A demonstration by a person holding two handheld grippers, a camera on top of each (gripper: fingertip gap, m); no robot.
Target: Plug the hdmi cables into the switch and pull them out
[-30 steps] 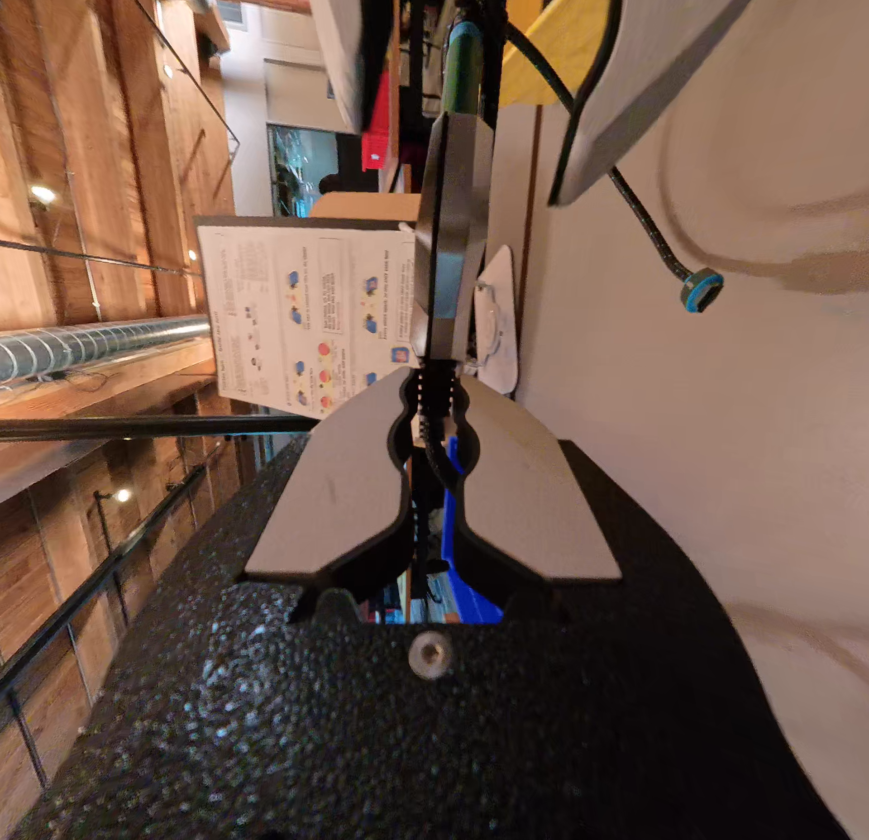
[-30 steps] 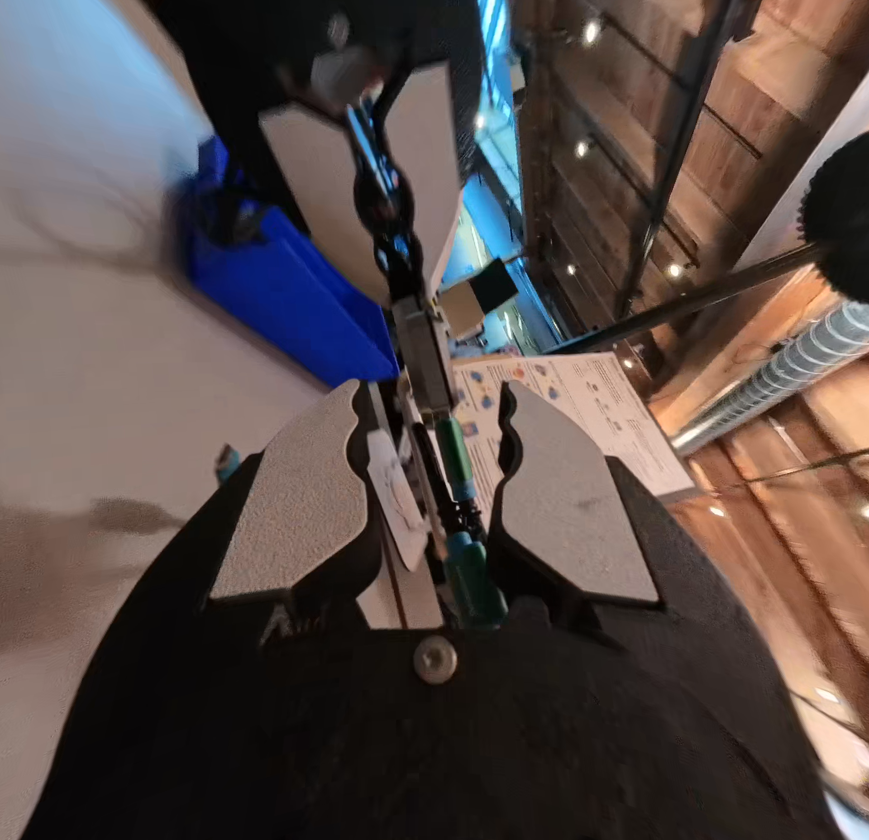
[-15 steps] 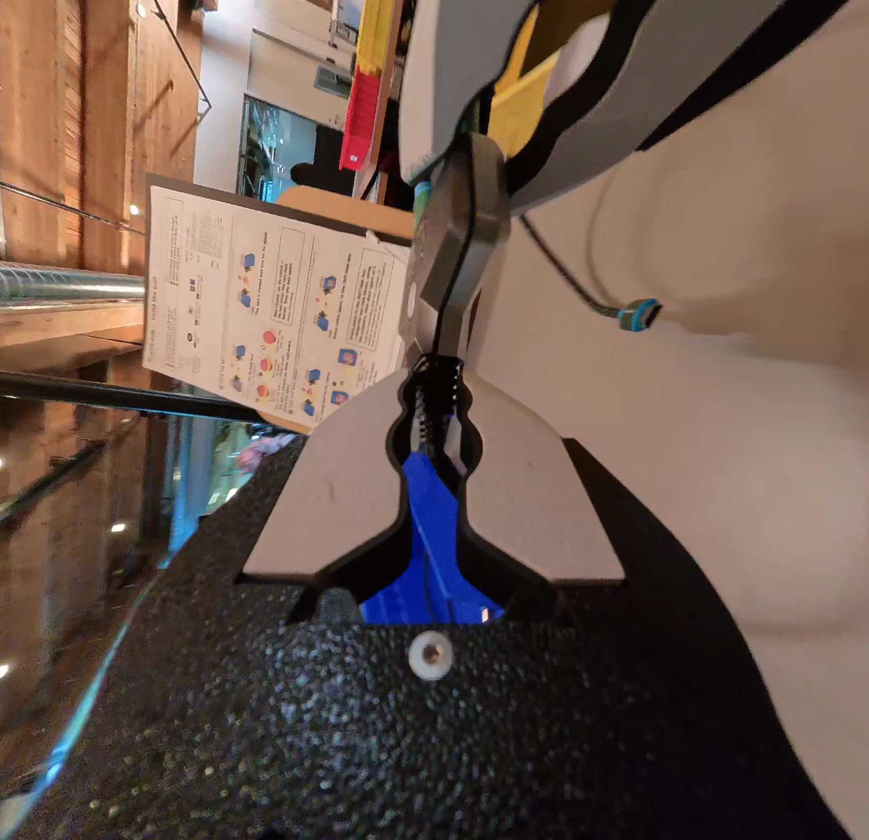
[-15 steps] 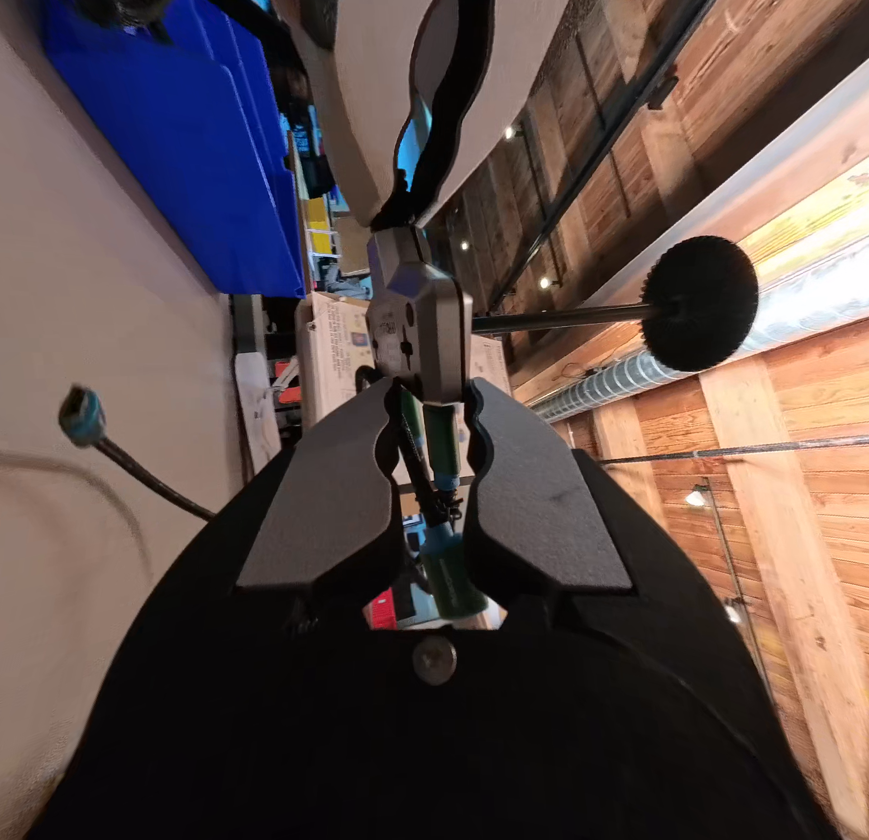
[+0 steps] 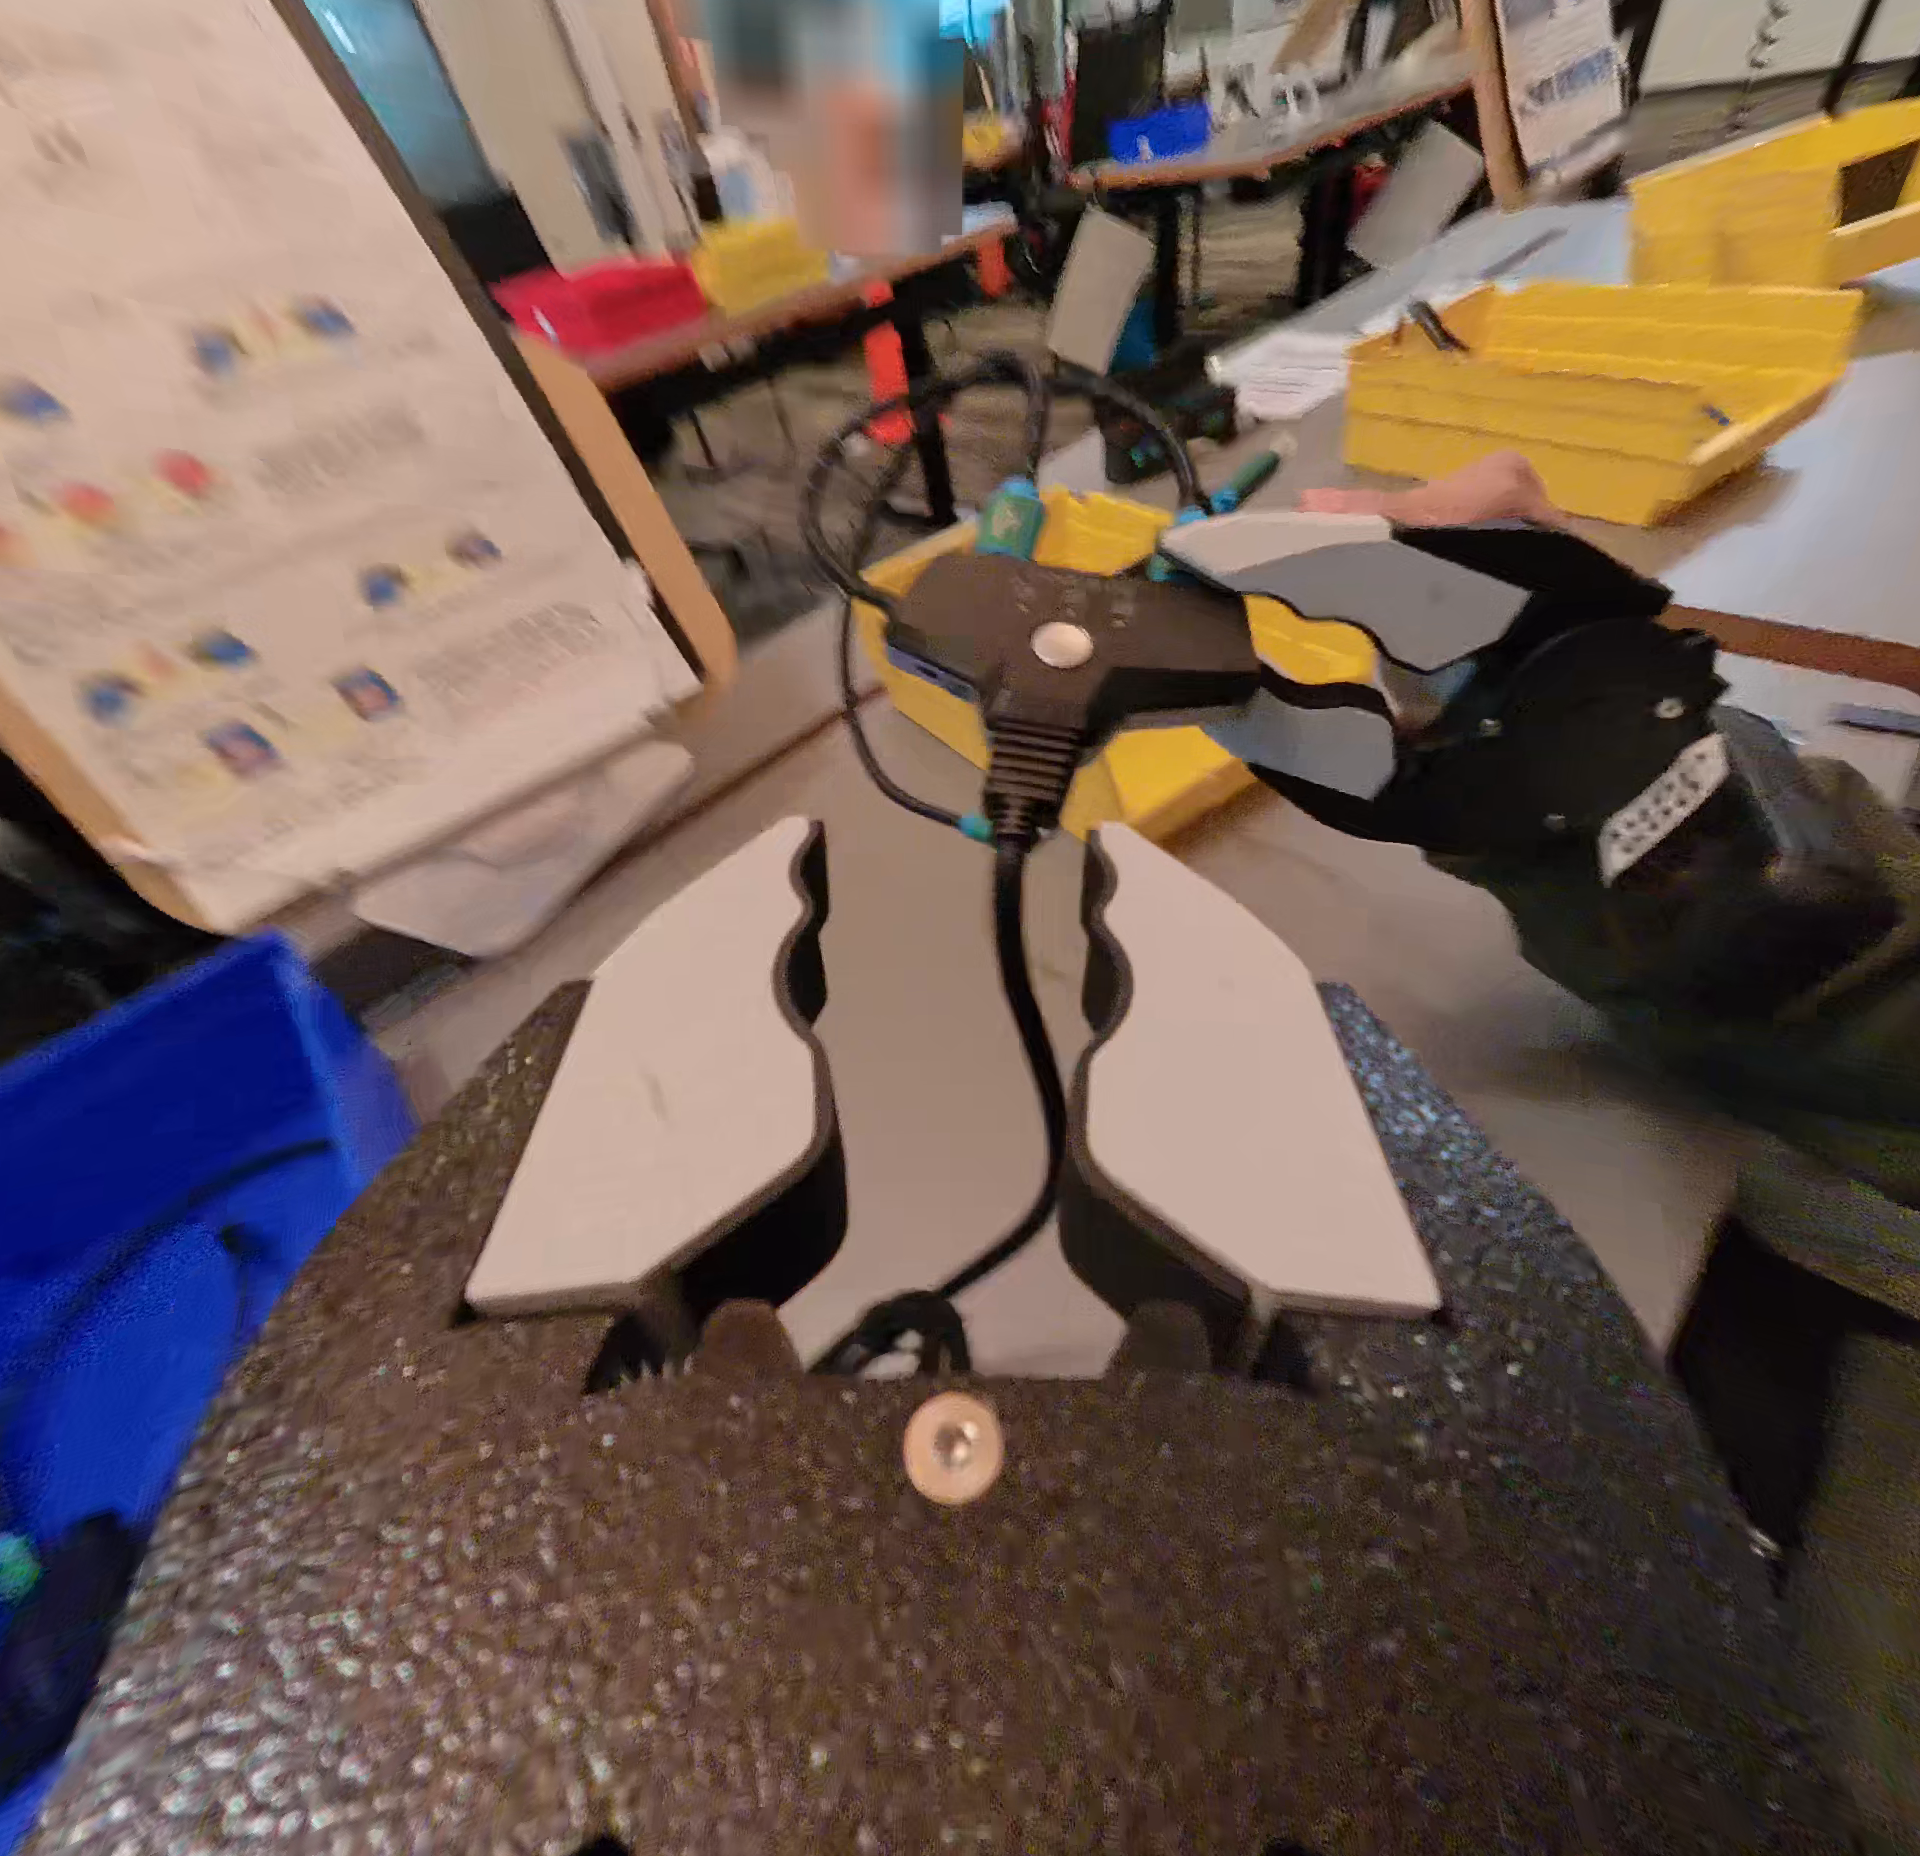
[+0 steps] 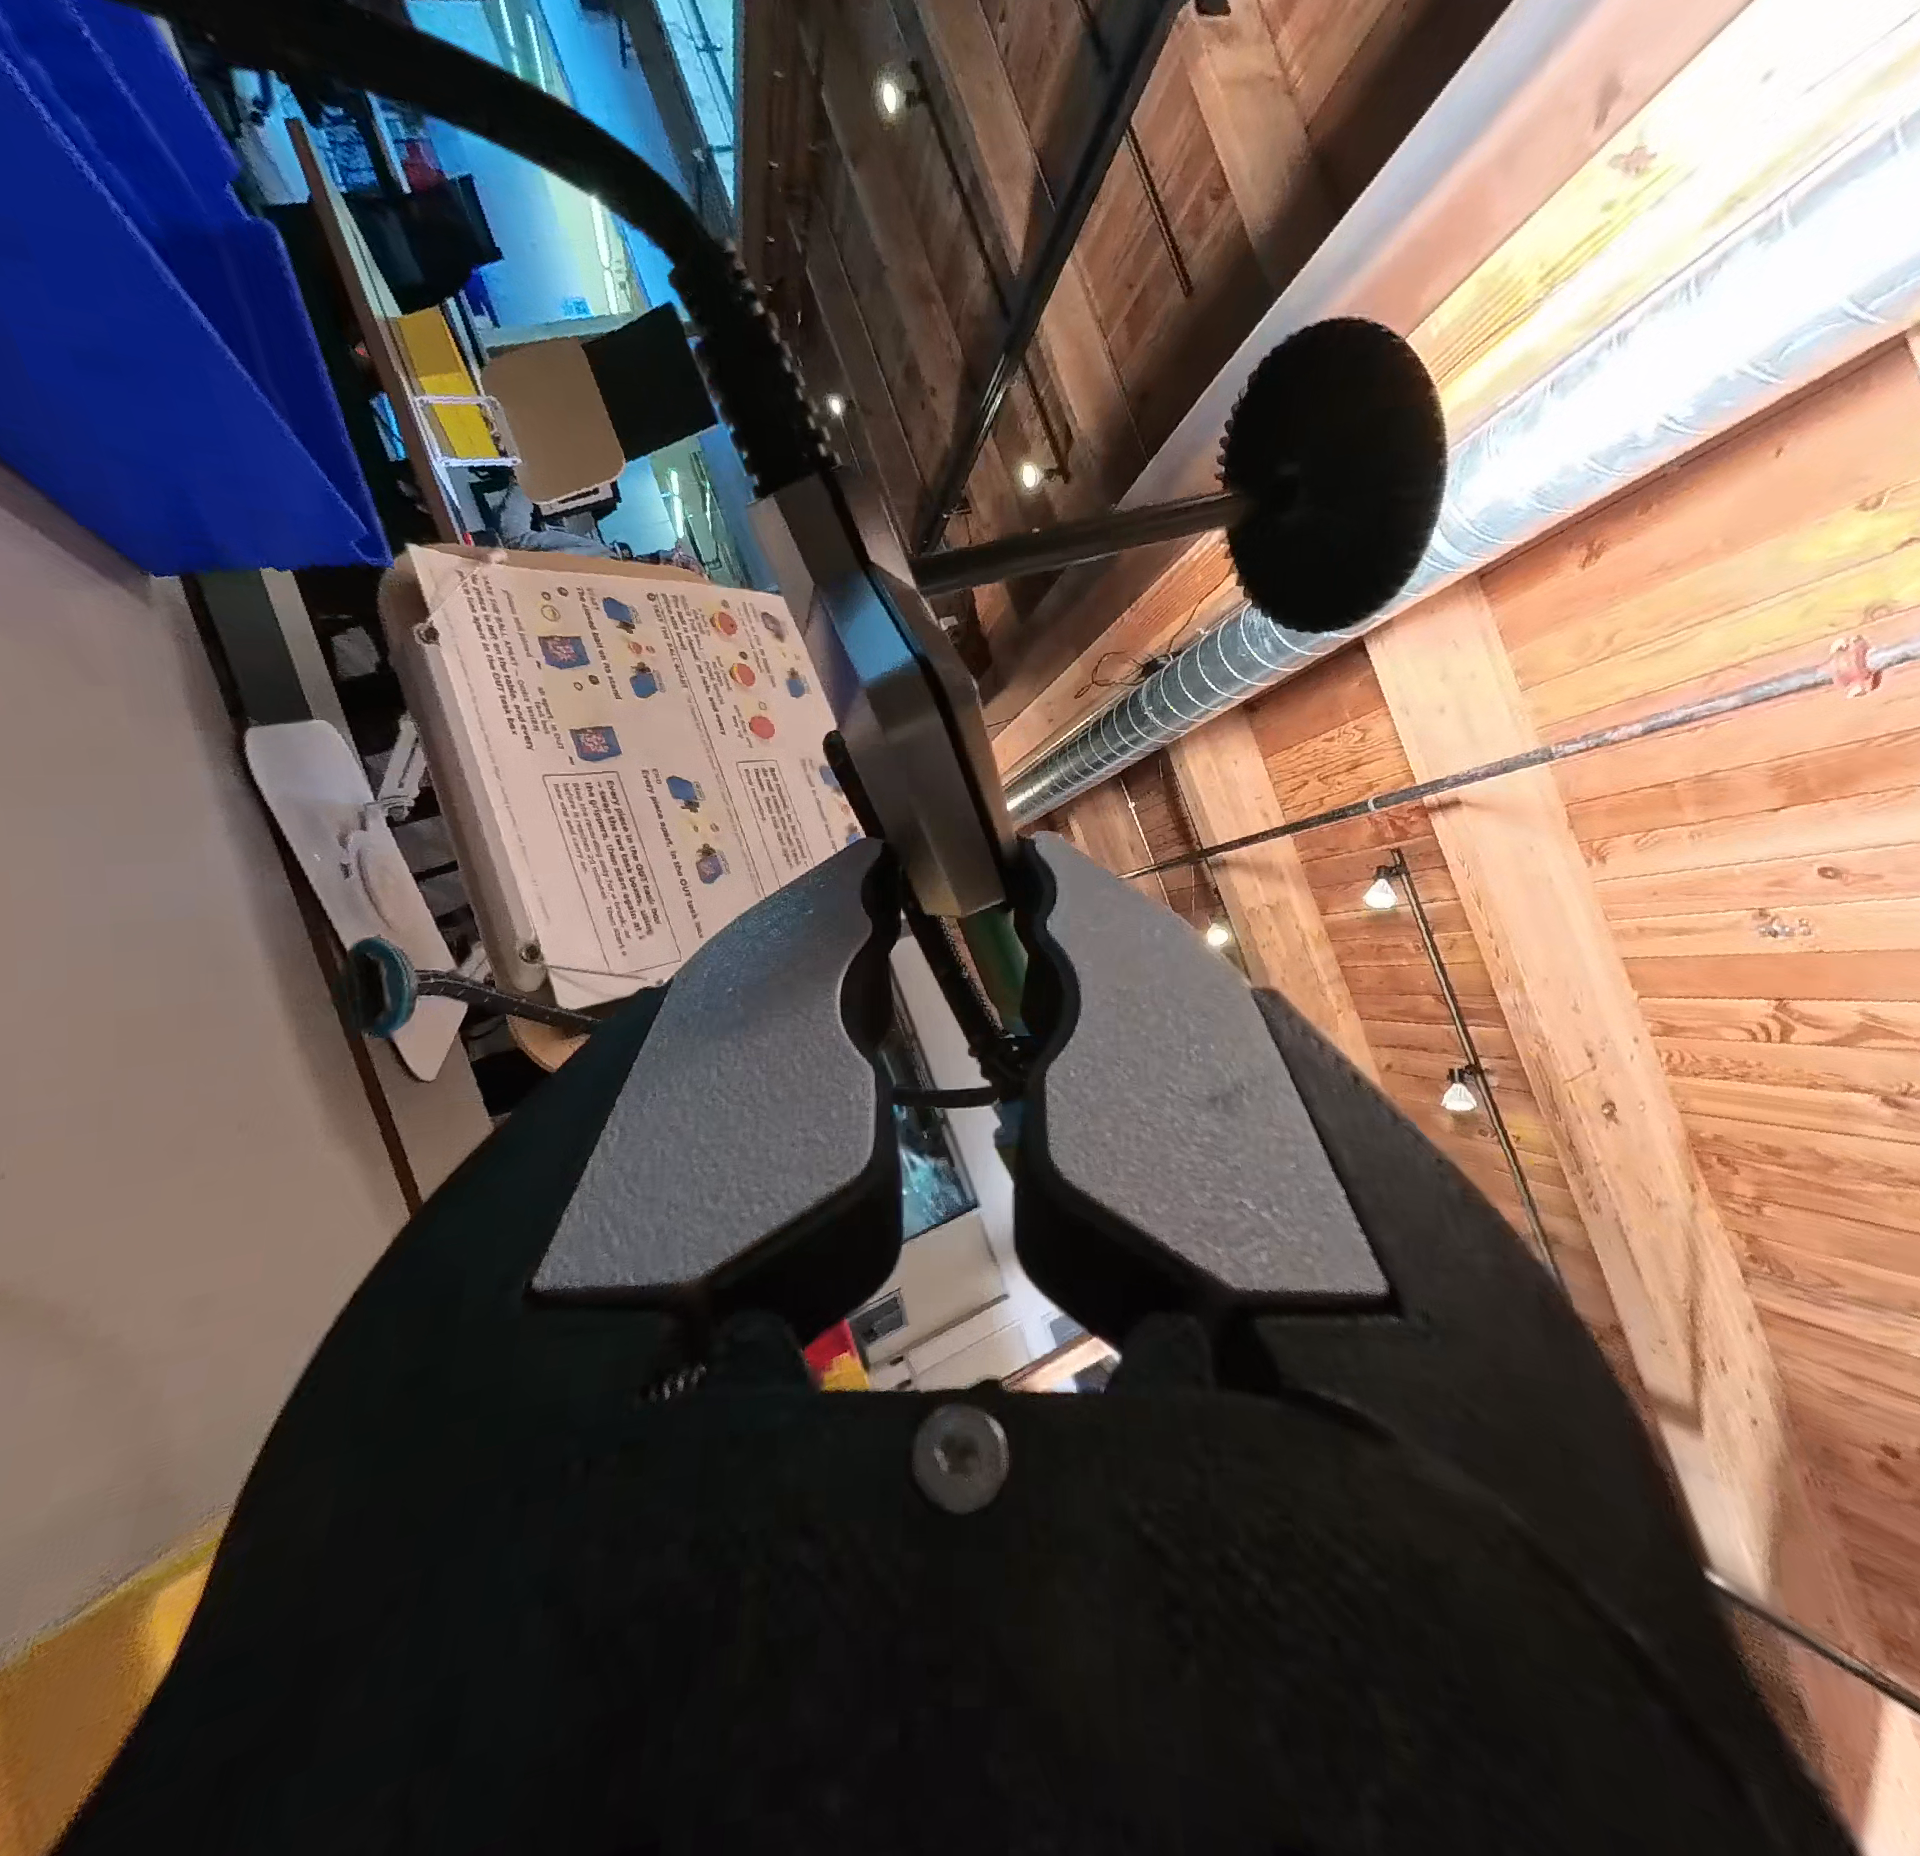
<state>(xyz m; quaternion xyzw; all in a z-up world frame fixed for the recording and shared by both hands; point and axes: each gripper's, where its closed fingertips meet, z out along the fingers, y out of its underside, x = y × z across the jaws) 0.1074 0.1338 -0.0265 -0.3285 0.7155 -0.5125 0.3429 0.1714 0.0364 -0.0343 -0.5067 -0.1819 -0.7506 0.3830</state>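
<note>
In the left wrist view the black HDMI switch (image 5: 1060, 632), with a silver button on top, hangs above the table. My right gripper (image 5: 1190, 637) comes in from the right and is shut on the switch's right end. A green plug (image 5: 1006, 523) sits in the switch's far side. My left gripper (image 5: 951, 840) is open; the switch's own black cable (image 5: 1023, 1017) runs loose between its fingers without being pressed. In the right wrist view my right gripper (image 6: 956, 861) clamps the switch (image 6: 914, 767) edge-on, with the green plug (image 6: 992, 949) behind it.
A loose cable end with a teal plug (image 5: 975, 827) lies on the table (image 5: 1403, 933). A small yellow bin (image 5: 1153, 778) sits under the switch, and bigger yellow bins (image 5: 1579, 393) at the back right. A blue bin (image 5: 156, 1131) and a printed board (image 5: 260, 456) are on the left.
My left gripper has opened and let go of the switch's cable. My right gripper has shut on the switch. Both views have swung round.
</note>
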